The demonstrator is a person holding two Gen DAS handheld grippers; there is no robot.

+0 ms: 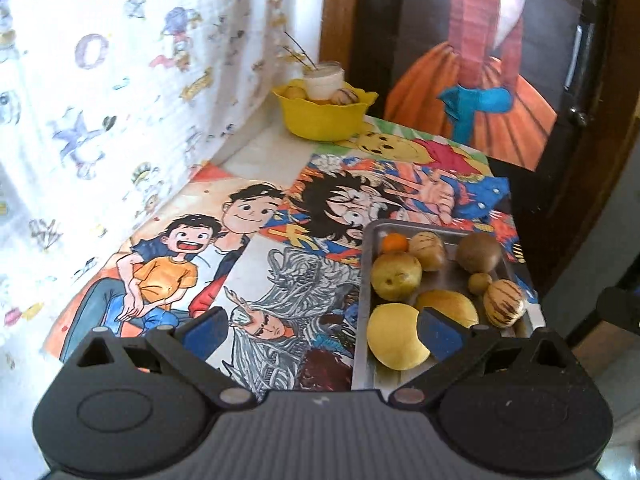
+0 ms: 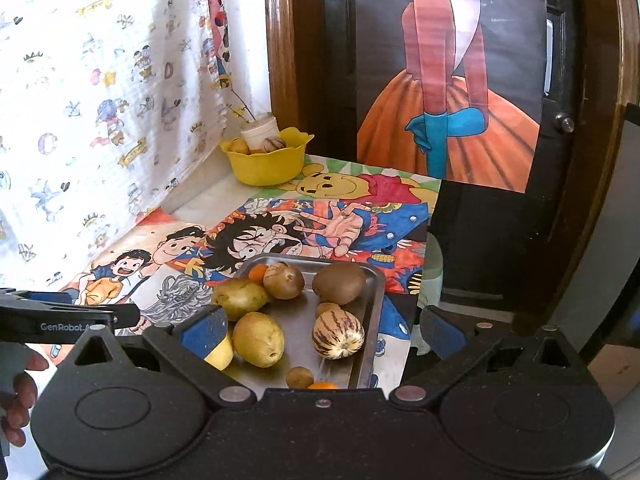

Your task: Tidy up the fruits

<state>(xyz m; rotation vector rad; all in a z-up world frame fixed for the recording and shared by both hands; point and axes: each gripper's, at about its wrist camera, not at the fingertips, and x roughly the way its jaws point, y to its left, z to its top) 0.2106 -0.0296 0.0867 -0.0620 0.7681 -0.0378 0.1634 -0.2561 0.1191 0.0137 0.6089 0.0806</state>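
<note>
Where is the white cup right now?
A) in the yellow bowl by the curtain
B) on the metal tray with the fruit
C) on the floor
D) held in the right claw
A: the white cup sits inside the yellow bowl beside the curtain, far from the metal tray.

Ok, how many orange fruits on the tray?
2 orange fruits: one at the tray's far left corner, one at its near edge, behind the right gripper. Others may be hidden.

One legible text was recorded: "GenRobot." in white letters, cut off after the dot, on the black body of the left gripper [image 2: 72,318] seen from the right wrist view. Nothing else was readable.
</note>
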